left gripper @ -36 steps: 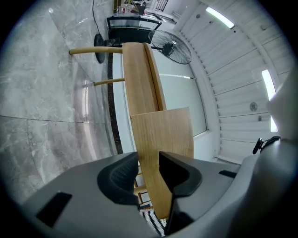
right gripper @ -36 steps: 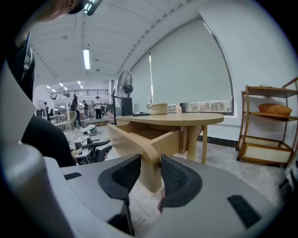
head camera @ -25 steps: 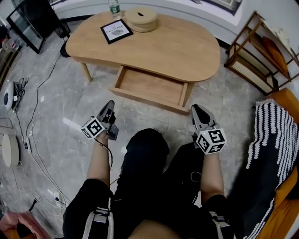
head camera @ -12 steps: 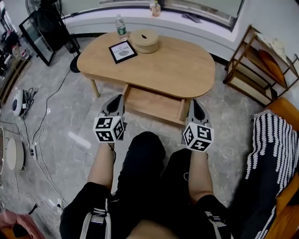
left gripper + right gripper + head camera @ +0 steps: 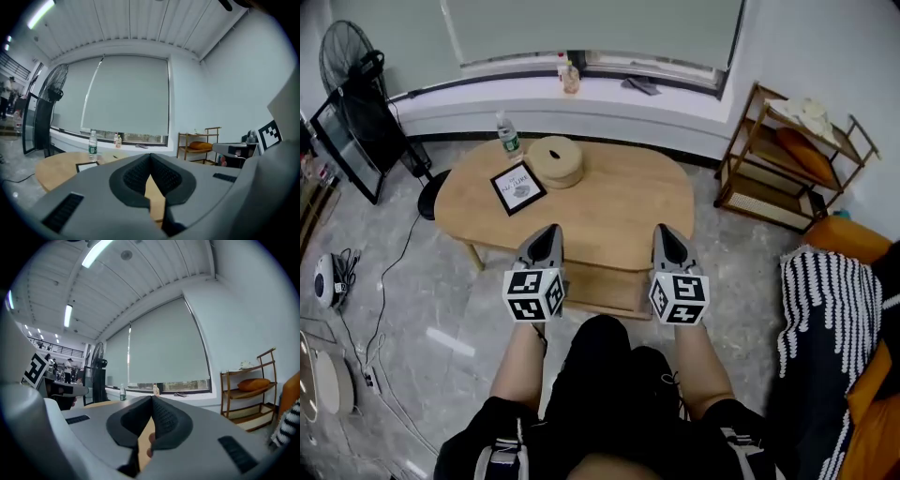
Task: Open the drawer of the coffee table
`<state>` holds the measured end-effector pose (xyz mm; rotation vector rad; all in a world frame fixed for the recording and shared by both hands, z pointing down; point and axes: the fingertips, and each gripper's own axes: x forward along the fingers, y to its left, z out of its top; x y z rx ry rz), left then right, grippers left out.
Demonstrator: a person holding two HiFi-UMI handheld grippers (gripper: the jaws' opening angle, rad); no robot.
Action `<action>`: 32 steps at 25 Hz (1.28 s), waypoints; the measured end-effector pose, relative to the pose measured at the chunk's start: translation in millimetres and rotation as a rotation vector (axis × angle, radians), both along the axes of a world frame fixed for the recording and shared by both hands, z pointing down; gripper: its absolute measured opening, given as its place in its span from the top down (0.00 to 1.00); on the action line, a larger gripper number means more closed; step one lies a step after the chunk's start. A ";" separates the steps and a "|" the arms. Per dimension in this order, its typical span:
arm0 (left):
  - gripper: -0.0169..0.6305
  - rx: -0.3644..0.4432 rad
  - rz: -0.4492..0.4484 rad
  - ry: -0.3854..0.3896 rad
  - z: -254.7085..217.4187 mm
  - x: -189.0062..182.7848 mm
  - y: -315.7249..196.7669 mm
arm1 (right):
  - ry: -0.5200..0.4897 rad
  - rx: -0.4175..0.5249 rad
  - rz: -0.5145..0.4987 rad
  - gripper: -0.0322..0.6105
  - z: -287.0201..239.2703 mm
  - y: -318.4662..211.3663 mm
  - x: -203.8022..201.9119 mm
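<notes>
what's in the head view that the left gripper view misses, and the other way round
Head view only: the open drawer, the person's legs and a striped blanket.
Left gripper view only: the ceiling with its light strip, and a close look along the left gripper, whose jaws are shut with nothing between them.
Both: the table, bottle, fan, shelf and blind.
</notes>
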<state>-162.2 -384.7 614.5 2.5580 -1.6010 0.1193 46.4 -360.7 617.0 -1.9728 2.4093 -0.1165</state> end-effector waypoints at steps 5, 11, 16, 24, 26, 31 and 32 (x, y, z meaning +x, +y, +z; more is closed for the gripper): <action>0.94 -0.005 0.094 0.025 -158.3 35.1 -23.1 | -0.020 0.013 0.003 0.93 -167.1 -17.0 11.7; 0.94 0.019 0.160 0.021 -374.2 75.2 30.7 | -0.041 0.065 0.026 0.93 -397.8 28.6 24.0; 0.94 0.013 0.166 -0.019 -494.2 90.6 118.2 | -0.034 0.060 0.007 0.93 -520.6 108.5 22.6; 0.94 0.103 0.150 -0.033 -566.6 72.7 192.0 | -0.022 0.130 0.026 0.93 -585.0 188.0 4.9; 0.94 0.099 0.156 -0.037 -565.1 65.0 200.6 | -0.002 0.128 0.030 0.93 -583.2 200.1 -3.6; 0.94 0.099 0.140 -0.046 -562.9 36.0 215.2 | -0.003 0.124 0.065 0.93 -578.2 218.3 -21.6; 0.94 0.097 0.135 -0.045 -563.1 28.8 216.3 | -0.003 0.128 0.072 0.93 -579.4 220.3 -26.0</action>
